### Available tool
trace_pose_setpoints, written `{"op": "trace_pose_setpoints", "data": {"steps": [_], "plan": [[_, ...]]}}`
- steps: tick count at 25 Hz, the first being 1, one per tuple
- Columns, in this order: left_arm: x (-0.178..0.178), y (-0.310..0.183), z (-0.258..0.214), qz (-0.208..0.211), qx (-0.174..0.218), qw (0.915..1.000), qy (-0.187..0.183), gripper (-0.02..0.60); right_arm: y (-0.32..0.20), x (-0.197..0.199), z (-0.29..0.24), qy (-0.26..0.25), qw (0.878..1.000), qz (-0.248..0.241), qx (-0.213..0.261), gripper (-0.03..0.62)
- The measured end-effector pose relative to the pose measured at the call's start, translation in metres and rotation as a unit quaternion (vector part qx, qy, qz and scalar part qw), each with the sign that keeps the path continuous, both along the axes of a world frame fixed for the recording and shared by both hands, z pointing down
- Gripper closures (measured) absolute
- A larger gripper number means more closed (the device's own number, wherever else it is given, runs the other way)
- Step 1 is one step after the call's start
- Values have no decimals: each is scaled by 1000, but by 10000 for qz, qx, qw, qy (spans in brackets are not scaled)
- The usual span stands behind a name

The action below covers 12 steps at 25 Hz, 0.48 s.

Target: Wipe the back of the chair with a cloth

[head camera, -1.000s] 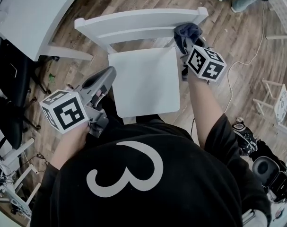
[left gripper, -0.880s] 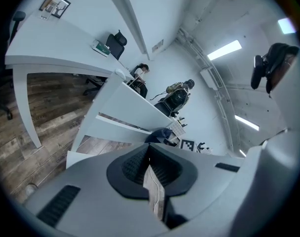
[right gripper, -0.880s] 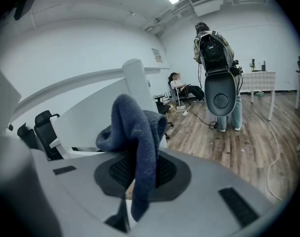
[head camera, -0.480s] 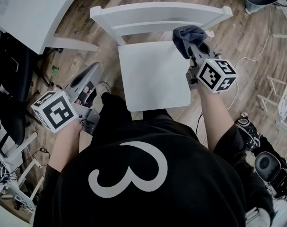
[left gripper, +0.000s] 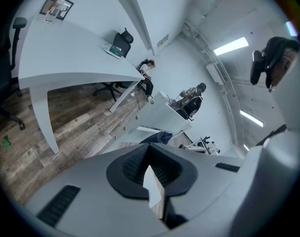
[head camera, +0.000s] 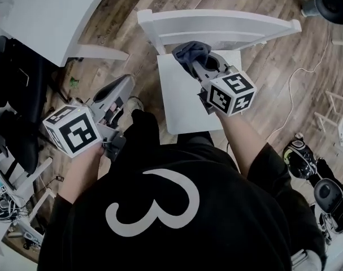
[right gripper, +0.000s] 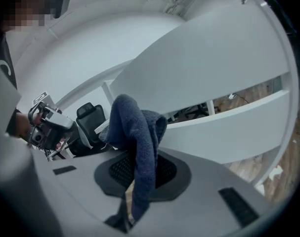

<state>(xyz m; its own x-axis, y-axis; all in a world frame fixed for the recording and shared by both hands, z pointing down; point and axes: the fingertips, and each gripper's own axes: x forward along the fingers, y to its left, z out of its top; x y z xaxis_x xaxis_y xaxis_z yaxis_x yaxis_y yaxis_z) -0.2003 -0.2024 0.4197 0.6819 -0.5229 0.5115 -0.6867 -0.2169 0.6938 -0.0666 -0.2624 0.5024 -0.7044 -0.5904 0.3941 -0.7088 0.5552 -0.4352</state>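
The white chair stands in front of me, its back (head camera: 216, 22) at the top of the head view and its seat (head camera: 185, 109) below. A dark blue cloth (head camera: 189, 53) is clamped in my right gripper (head camera: 197, 62), which is shut on it and holds it against the left part of the chair back's inner side. In the right gripper view the cloth (right gripper: 138, 142) hangs over the jaws, with the back's rails (right gripper: 238, 127) just beyond. My left gripper (head camera: 121, 90) hangs left of the chair over the floor, shut and holding nothing; its jaws (left gripper: 150, 154) meet.
A white curved desk (head camera: 52, 10) fills the upper left, with a black office chair (head camera: 13, 100) under its edge. A cable (head camera: 307, 66) and shoes (head camera: 298, 158) lie on the wooden floor at the right. My legs are against the seat's front.
My right gripper has carried the cloth leftward along the chair back, from its right end to its left part. The left gripper has hardly moved.
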Motion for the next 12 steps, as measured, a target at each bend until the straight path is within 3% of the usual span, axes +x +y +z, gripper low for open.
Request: {"op": "trace_pose_setpoints", "data": {"steps": [5, 12], "plan": [[-9, -2, 6, 92, -81, 9999, -77, 569, -3, -37, 11, 133, 9997, -173, 72, 543], [-21, -2, 16, 72, -172, 9997, -164, 569, -19, -46, 36, 282, 9995, 87, -87, 543]]}}
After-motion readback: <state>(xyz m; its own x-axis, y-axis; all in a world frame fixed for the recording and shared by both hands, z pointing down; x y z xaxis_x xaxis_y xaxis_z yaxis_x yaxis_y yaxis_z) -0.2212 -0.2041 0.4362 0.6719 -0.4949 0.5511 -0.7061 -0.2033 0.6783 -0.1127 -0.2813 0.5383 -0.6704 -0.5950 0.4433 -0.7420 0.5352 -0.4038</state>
